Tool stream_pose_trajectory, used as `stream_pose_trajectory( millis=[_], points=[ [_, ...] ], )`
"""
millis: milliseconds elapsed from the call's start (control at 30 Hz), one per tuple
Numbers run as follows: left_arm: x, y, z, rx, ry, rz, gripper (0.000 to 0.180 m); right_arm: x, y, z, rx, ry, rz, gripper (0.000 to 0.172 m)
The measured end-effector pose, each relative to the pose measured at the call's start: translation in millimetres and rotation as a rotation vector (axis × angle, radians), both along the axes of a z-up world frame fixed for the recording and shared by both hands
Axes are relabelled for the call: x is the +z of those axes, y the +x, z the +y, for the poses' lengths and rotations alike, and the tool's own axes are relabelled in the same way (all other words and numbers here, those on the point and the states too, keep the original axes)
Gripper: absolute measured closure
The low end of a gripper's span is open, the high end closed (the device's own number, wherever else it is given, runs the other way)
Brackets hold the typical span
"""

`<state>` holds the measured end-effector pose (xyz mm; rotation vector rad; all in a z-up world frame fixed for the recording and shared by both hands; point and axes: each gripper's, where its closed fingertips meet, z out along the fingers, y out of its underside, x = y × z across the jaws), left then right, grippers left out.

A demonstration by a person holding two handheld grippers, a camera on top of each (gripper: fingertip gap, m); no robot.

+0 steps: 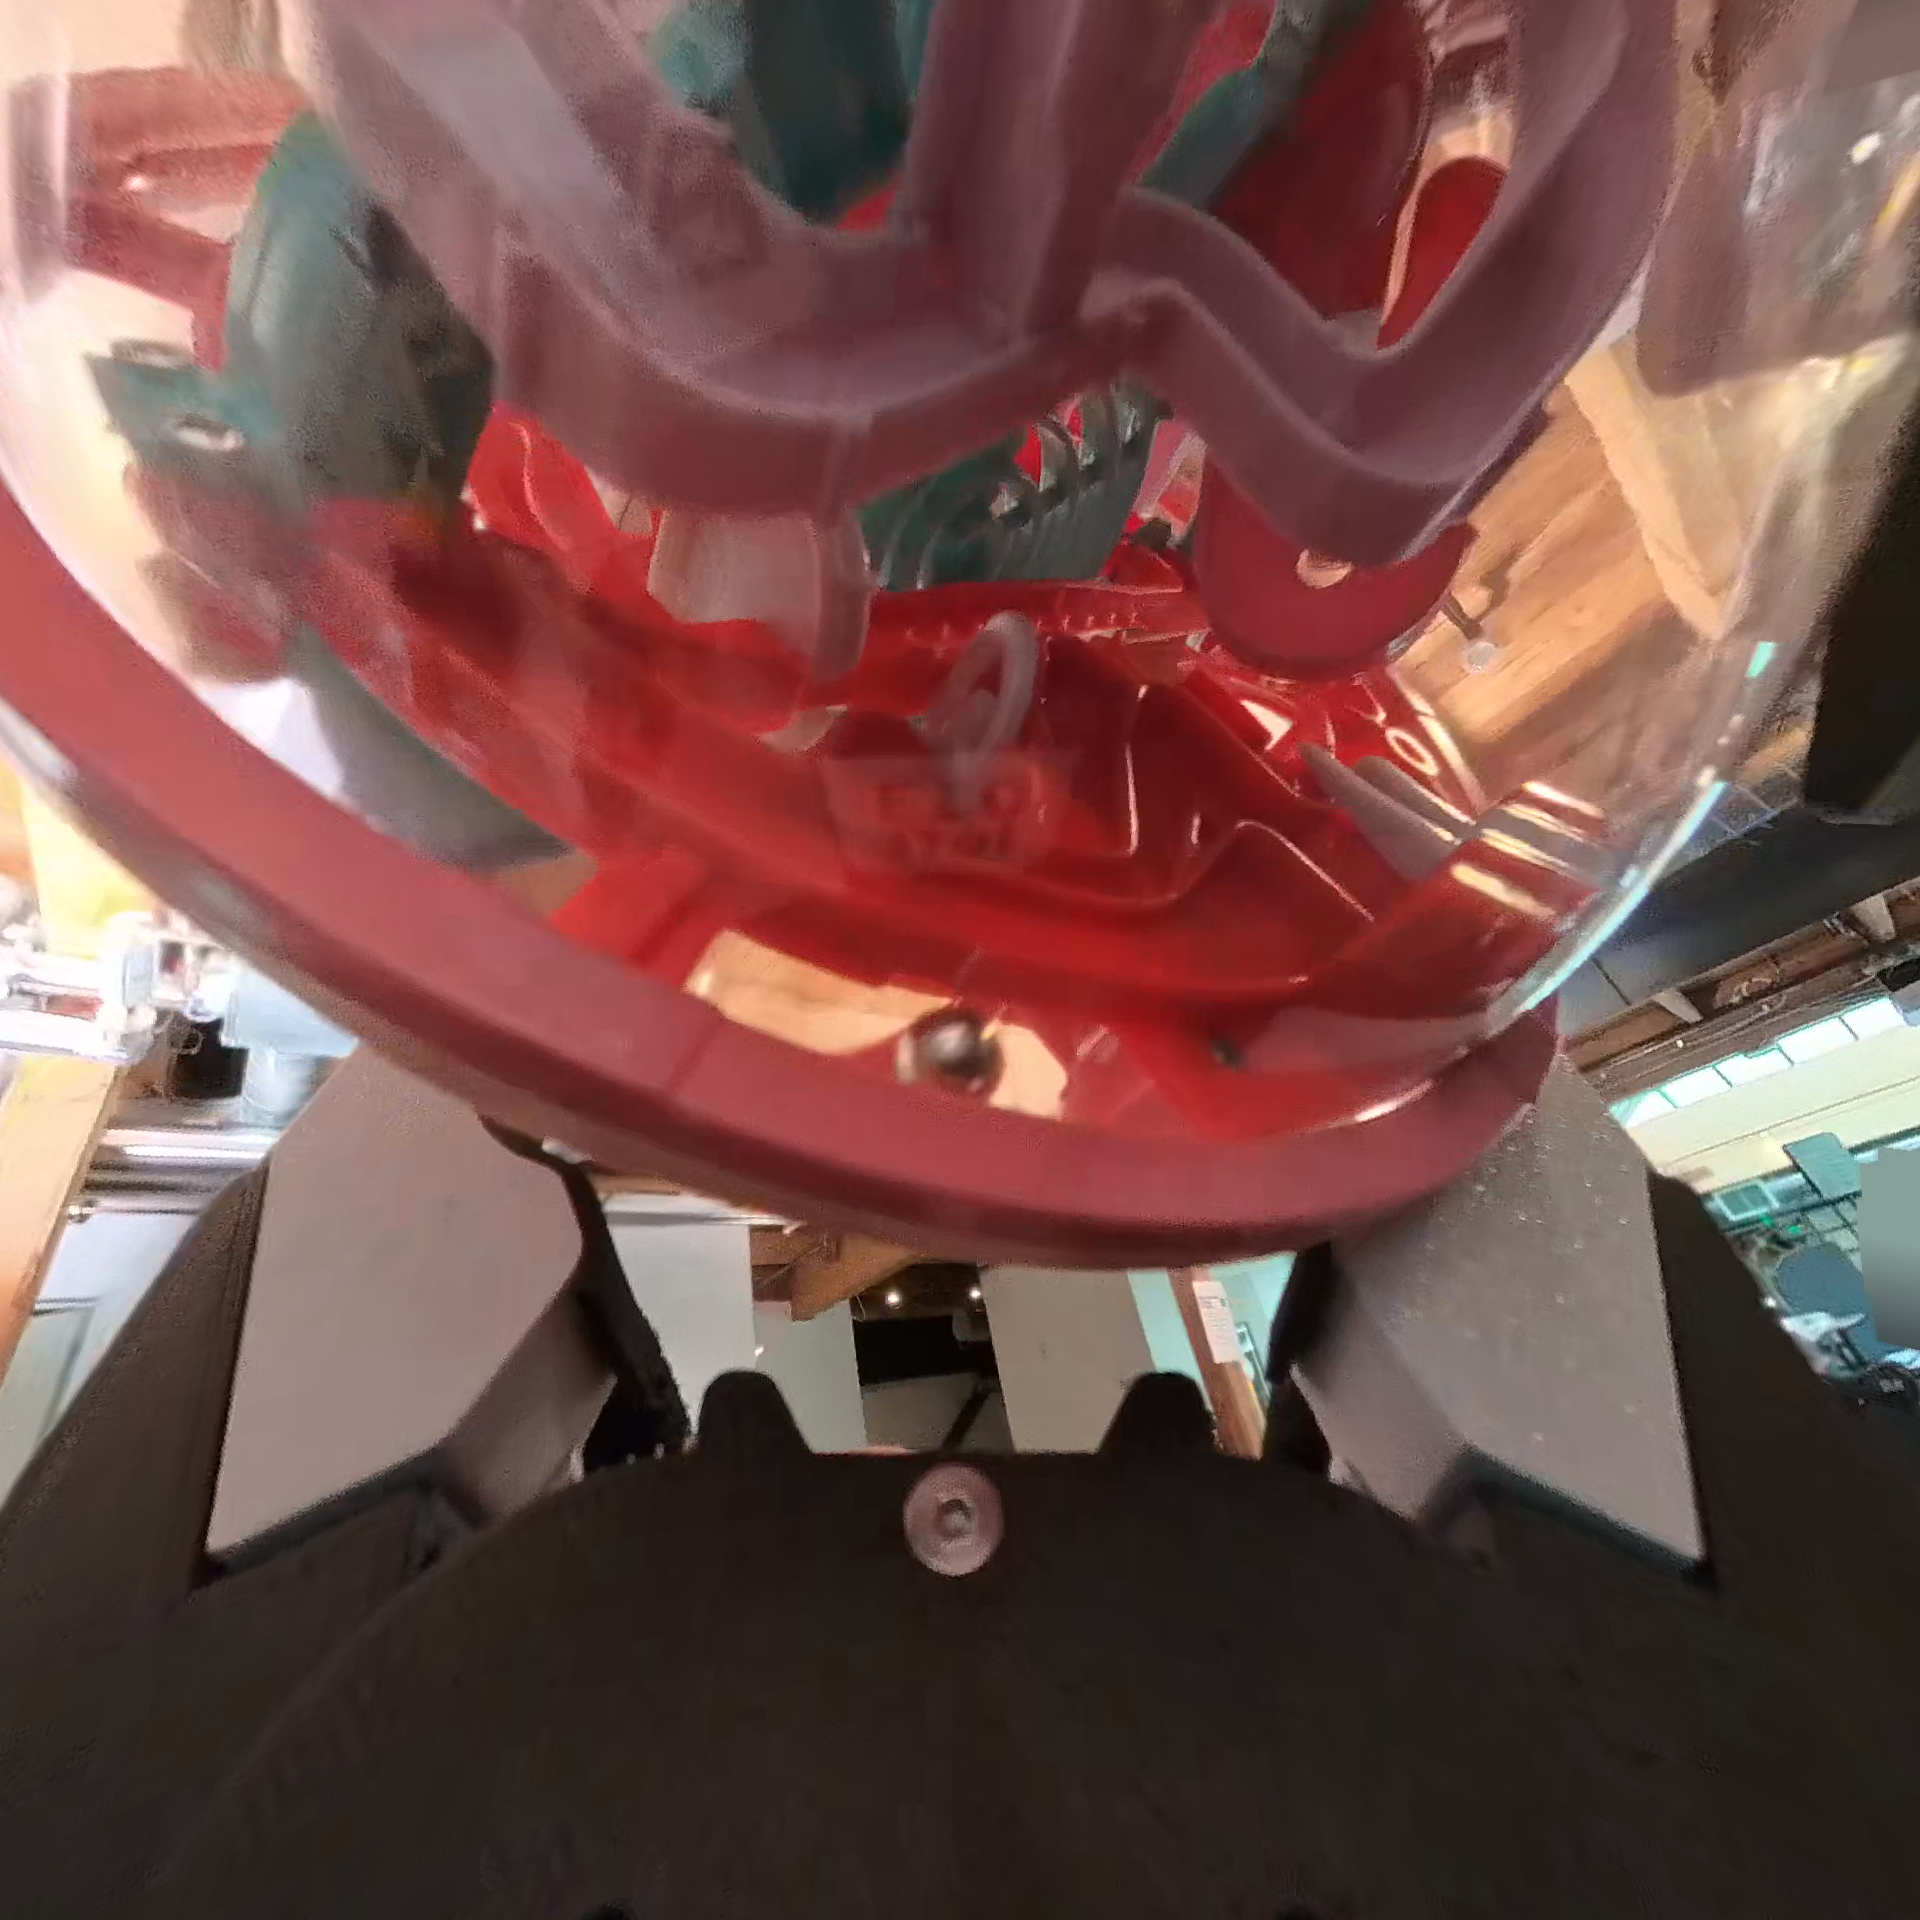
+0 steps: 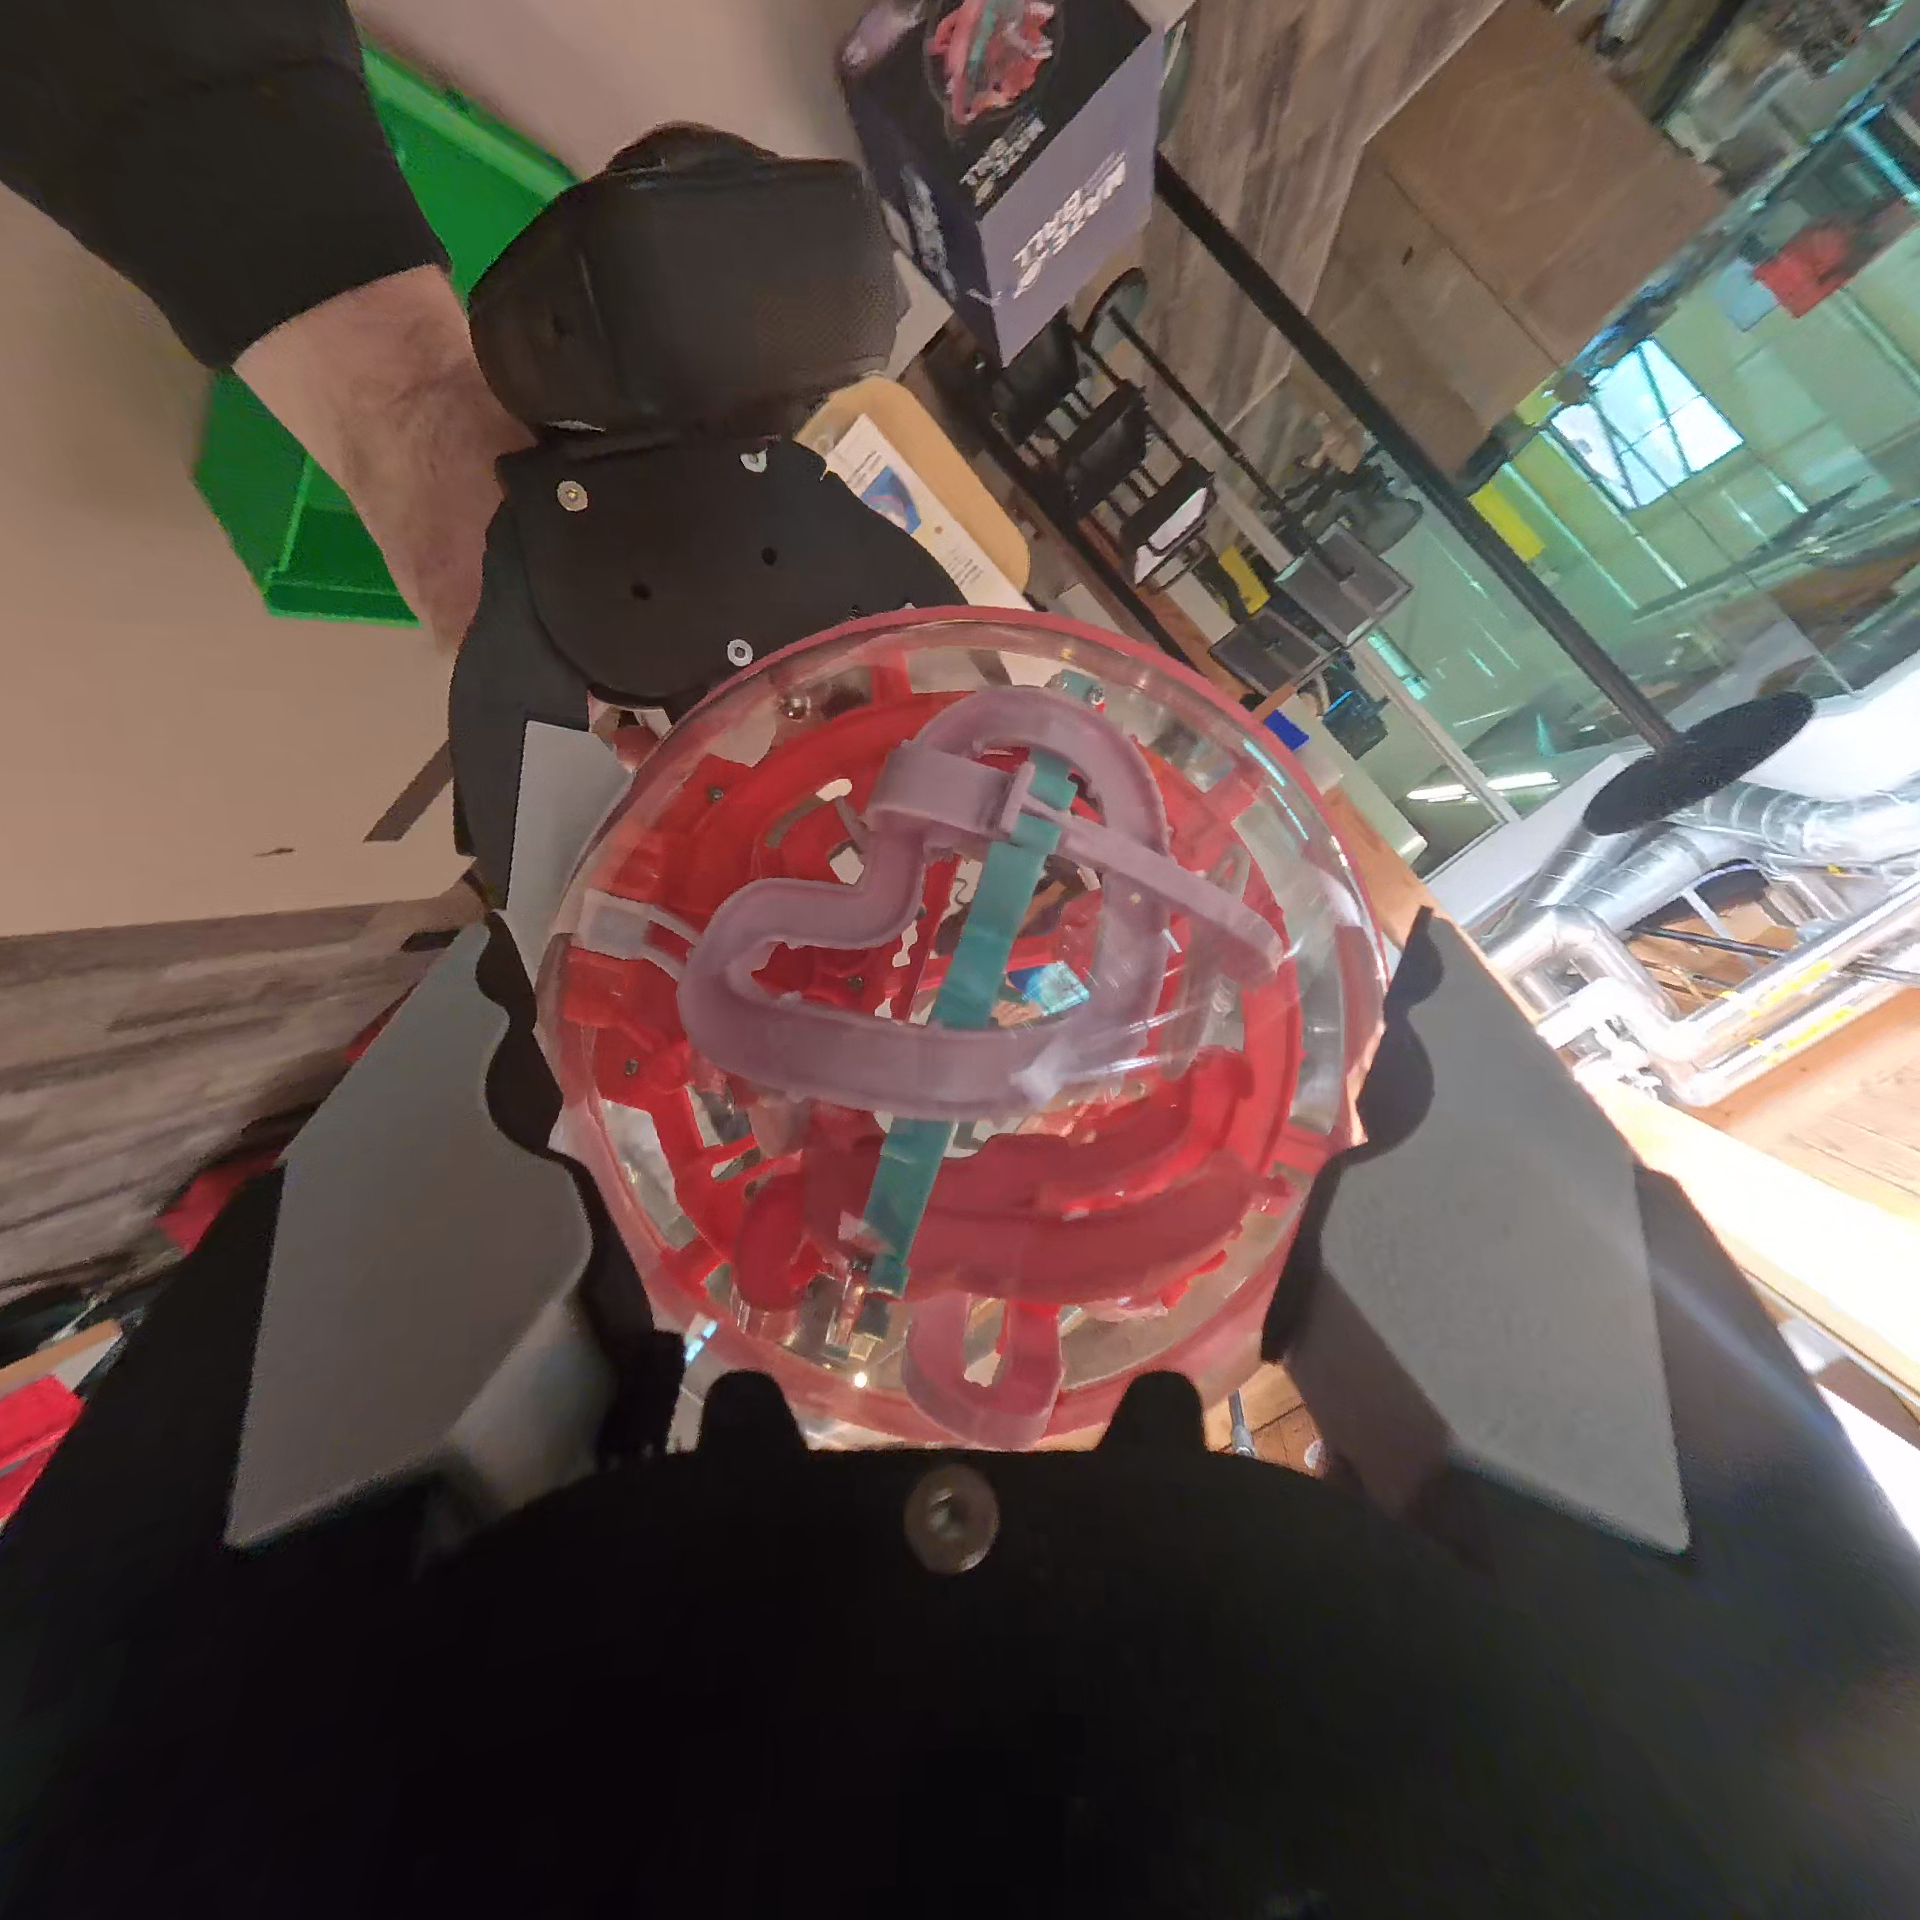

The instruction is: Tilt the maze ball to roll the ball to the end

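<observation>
A clear plastic maze ball [image 2: 956, 1039] with a dark red seam ring fills the centre of the right wrist view, held up in the air between your two tools. Sealed inside it are bright red track plates, a looping lilac track [image 2: 935, 997] and a straight teal strip [image 2: 971, 1018] crossing the middle. A small steel ball [image 1: 948, 1047] sits low inside the shell, just above the dark red ring [image 1: 623, 997], at the lower centre of the left wrist view.

Your right hand-held gripper [image 2: 956, 1049] is spread wide, with its black pads [image 2: 520, 1049] pressed against the sphere's left and right sides, gripping it. Your left hand-held gripper [image 1: 935, 1195] grips the same sphere from the far side; its grey fingers [image 1: 1455, 1299] meet the red ring at the lower part of its view, and the sphere looms close and blurred above them.

At the upper left of the right wrist view, a green plastic bin [image 2: 312, 540] lies beyond your sleeve; what it holds is hidden. A dark printed cardboard box [image 2: 1018, 156] sits at the top centre.
</observation>
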<state>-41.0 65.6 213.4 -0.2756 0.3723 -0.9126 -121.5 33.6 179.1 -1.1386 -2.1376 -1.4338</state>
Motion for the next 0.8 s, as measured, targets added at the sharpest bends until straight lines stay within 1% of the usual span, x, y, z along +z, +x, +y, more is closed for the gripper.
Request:
stream_pose_trajectory(
  millis=[167, 300, 467, 567, 667, 800],
  points=[
    [4, -2, -12, 0.014, 0.053, 0.046, 0.024, 8, -4, -12, 0.047, 0.042, 0.079, 0.016],
    [12, -3, -22, 0.073, 0.115, 0.056, 0.026, 19, -1, -25, 0.104, 0.090, 0.146, 0.016],
    [41, -5, -45, 0.146, 0.224, 0.081, 0.026, 49, 3, -47, 0.171, 0.202, 0.219, 0.016],
    [57, -5, -62, 0.232, 0.298, 0.133, 0.026, 65, 5, -69, 0.254, 0.282, 0.266, 0.016],
    [69, -3, -76, 0.309, 0.359, 0.189, 0.025, 79, 10, -86, 0.319, 0.361, 0.324, 0.015],
    [82, 3, -92, 0.373, 0.411, 0.209, 0.027, 94, 20, -103, 0.350, 0.447, 0.364, 0.015]
  ],
)
